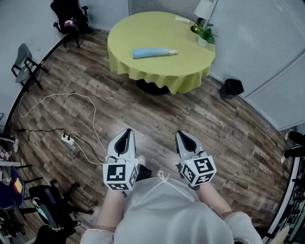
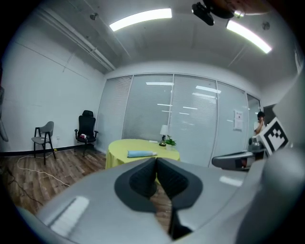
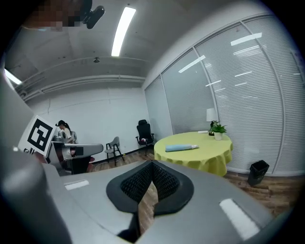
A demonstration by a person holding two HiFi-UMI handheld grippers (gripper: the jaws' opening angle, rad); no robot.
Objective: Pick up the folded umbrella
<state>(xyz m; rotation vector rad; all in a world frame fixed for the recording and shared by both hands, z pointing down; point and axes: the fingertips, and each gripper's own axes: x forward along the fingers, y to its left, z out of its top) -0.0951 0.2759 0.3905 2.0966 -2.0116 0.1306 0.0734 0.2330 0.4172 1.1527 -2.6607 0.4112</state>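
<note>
A light blue folded umbrella point(image 1: 153, 52) lies on a round table with a yellow-green cloth point(image 1: 143, 28) far ahead of me; it also shows in the left gripper view point(image 2: 141, 153) and the right gripper view point(image 3: 181, 147). My left gripper point(image 1: 125, 136) and right gripper point(image 1: 183, 137) are held side by side over the wooden floor, well short of the table. Both have their jaws shut with nothing between them, the pads point(image 2: 143, 178) point(image 3: 138, 183) meeting at the tips.
A lamp point(image 1: 204, 12) and a small potted plant point(image 1: 206, 34) stand at the table's far right edge. A black bin point(image 1: 232, 86) sits right of the table. A white cable and power strip point(image 1: 67, 138) lie on the floor at left. Chairs point(image 1: 26, 64) stand along the left wall.
</note>
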